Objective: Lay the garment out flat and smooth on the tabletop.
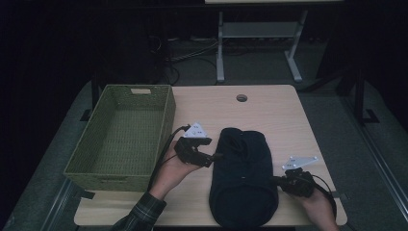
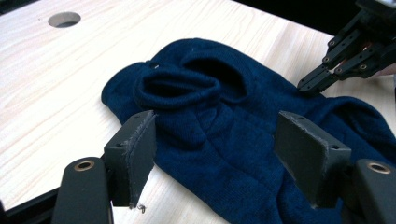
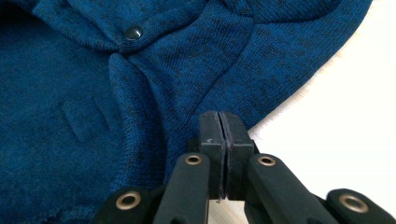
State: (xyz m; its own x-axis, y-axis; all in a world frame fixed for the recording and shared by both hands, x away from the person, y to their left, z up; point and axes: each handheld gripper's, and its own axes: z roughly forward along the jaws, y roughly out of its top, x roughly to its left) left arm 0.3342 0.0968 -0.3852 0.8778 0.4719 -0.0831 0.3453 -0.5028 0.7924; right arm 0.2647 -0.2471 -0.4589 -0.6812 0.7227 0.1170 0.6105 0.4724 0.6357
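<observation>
Your right hand-held gripper [image 3: 219, 140] pinches the garment [image 1: 243, 175] edge; left hand-held gripper [image 2: 215, 154] gapes over it. Basket [image 1: 120, 137] beside garment empty; folding unstarted.

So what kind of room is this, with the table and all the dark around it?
Probably a lab or test workroom, not a home. A bare wooden table with a cable hole stands among black curtains, loose cables lie on the grey floor, and another desk frame stands behind. A navy garment and green basket look like practice props.
</observation>
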